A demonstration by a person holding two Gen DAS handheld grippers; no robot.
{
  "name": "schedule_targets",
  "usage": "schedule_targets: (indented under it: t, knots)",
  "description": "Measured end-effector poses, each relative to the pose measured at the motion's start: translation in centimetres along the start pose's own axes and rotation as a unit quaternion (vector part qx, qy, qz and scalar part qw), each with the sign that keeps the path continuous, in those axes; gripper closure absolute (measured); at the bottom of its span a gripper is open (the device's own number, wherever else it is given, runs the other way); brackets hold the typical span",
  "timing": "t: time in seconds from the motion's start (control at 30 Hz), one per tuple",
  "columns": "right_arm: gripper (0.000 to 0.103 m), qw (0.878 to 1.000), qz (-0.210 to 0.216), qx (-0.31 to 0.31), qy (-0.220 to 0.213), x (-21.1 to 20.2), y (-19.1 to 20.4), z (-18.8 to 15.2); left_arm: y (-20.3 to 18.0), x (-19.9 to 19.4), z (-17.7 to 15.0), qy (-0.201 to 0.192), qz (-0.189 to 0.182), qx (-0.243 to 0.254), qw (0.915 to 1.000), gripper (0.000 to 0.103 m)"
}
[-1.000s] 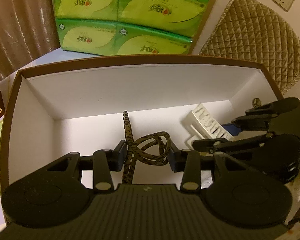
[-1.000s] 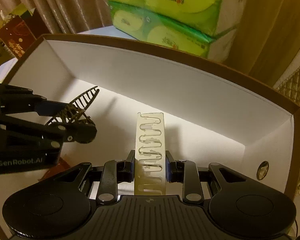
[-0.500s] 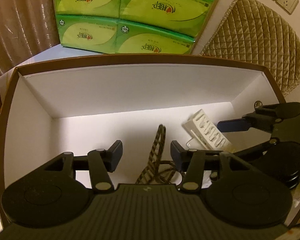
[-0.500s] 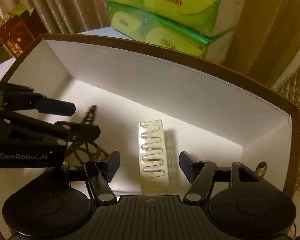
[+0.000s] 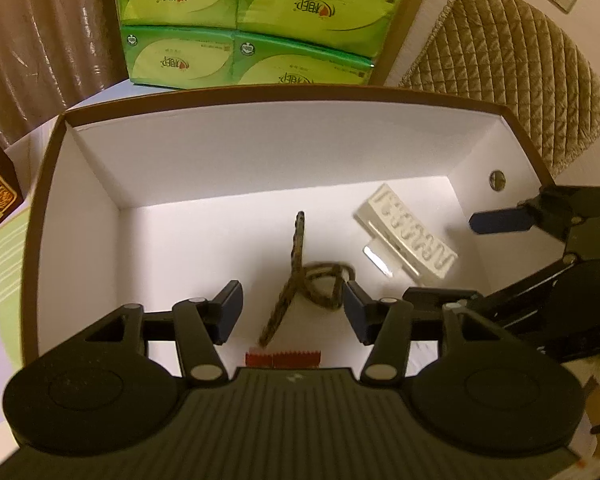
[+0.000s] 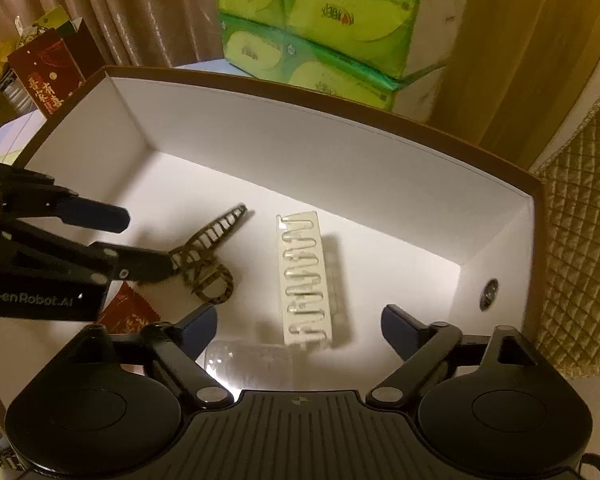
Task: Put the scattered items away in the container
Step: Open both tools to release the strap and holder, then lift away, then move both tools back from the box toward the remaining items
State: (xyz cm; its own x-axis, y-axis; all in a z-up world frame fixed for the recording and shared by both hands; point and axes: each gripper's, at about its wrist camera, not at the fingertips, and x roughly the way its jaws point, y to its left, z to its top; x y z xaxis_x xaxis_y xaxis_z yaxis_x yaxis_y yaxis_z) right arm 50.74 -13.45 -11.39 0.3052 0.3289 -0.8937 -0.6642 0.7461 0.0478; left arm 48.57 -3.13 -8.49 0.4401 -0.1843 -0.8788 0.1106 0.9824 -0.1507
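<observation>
A brown-rimmed box with a white inside holds the items. A dark patterned hair clip lies on its floor. A pale clear pack of vials lies to its right. A red sachet and a clear bottle lie near the front wall. My left gripper is open and empty above the clip. My right gripper is open and empty above the pack.
Green tissue packs are stacked behind the box. A quilted gold cushion stands at the right, curtains at the left. A red gift bag stands left of the box.
Both grippers opened and let go: the hair clip and the vial pack dropped onto the box floor. Both grippers have pulled back and up.
</observation>
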Motion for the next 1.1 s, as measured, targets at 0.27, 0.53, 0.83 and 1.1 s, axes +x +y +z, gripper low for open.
schedule_targets:
  t: [0.27,0.53,0.83,1.1]
  knots:
    - [0.006,1.000,0.009,0.003,-0.012,-2.3,1.7,-1.3,-0.5,-3.0,-1.4,-0.013,0.001,-0.001,0.9999,0.032]
    - [0.002,0.999,-0.019,0.017,-0.046,-5.6,2.6,-3.1,-1.6,-6.4,-2.6,-0.030,0.017,0.002,0.9994,0.020]
    - [0.002,0.996,-0.032,0.040,-0.068,-8.6,3.8,-5.4,-3.2,-10.2,-4.3,-0.053,0.043,0.016,0.9976,0.016]
    - [0.002,0.995,-0.041,0.046,-0.079,-10.9,5.1,-7.0,-3.7,-13.5,-6.4,-0.066,0.056,0.013,0.9962,0.016]
